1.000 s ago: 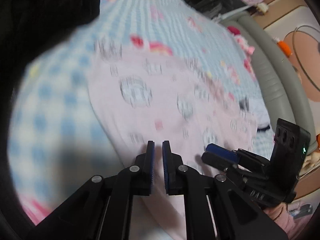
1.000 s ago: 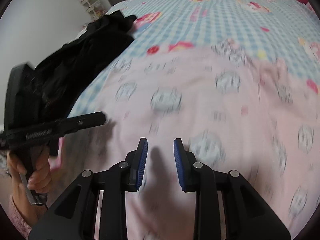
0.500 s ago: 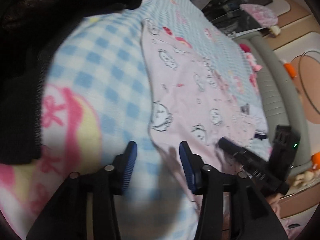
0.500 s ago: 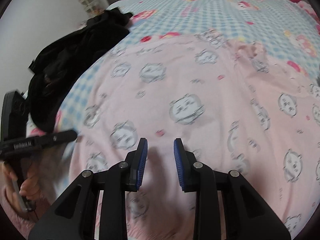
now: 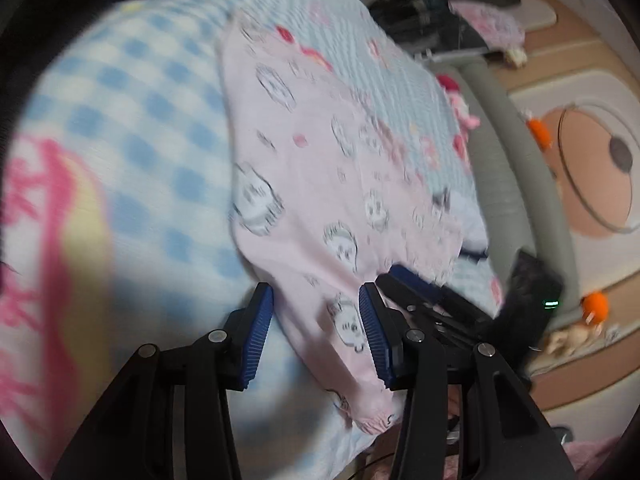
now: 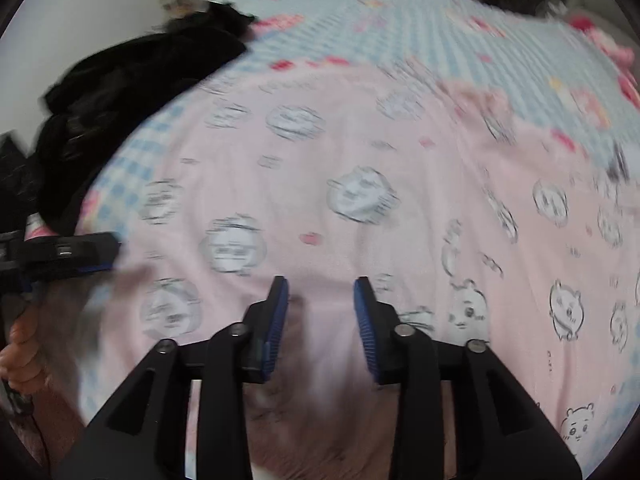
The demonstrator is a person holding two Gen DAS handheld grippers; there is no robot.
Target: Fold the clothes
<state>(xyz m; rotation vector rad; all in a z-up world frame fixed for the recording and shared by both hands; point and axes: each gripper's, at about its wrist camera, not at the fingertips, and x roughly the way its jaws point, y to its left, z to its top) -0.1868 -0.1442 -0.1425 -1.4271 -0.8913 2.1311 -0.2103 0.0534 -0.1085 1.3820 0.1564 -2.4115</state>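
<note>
Pink garment (image 6: 360, 208) with cartoon faces is lying spread flat on the checked bedcover (image 5: 132, 132), its lower part reaching the near edge of the bed, with a narrow cuffed end (image 5: 360, 396) trailing toward that edge. A second ago the left gripper (image 5: 316, 320) was nearly pinched shut; now its jaws are standing wide apart and straddling that narrow end without clamping it. The right gripper (image 6: 320, 312) is also hanging released over the cloth near the same edge. That suggests a grasp is being lined up for a fold. Black clothing (image 6: 132, 92) is sitting at the bed's left edge.
</note>
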